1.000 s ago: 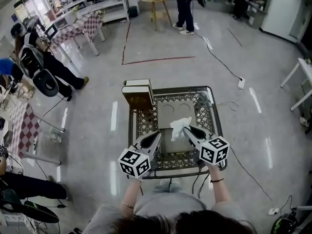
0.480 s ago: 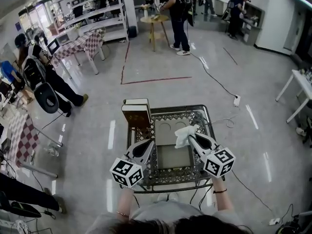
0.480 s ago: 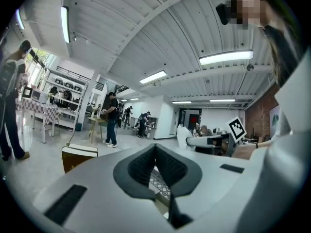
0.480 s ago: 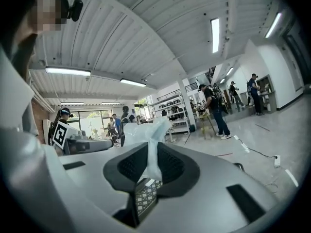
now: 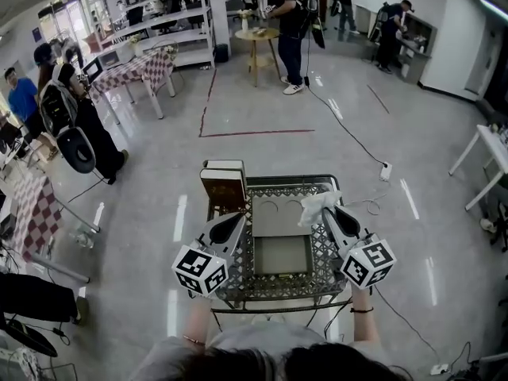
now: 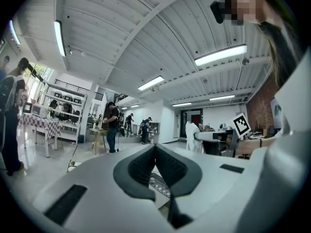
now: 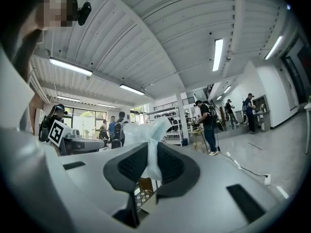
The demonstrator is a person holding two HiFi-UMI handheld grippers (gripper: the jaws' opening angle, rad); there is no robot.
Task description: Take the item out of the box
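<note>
At one o'clock of the box [image 5: 282,254], my right gripper [image 5: 325,210] narrowly pinches the crumpled white item [image 5: 315,204]; left gripper [image 5: 239,217] closed, empty

The right tool [image 5: 329,211] lifted the white plastic bag [image 5: 316,205] clear of the box [image 5: 282,254] and swung it toward the worktop's [image 5: 236,286] far right corner. The left tool [image 5: 236,219] drew aside to the box's left.
</note>
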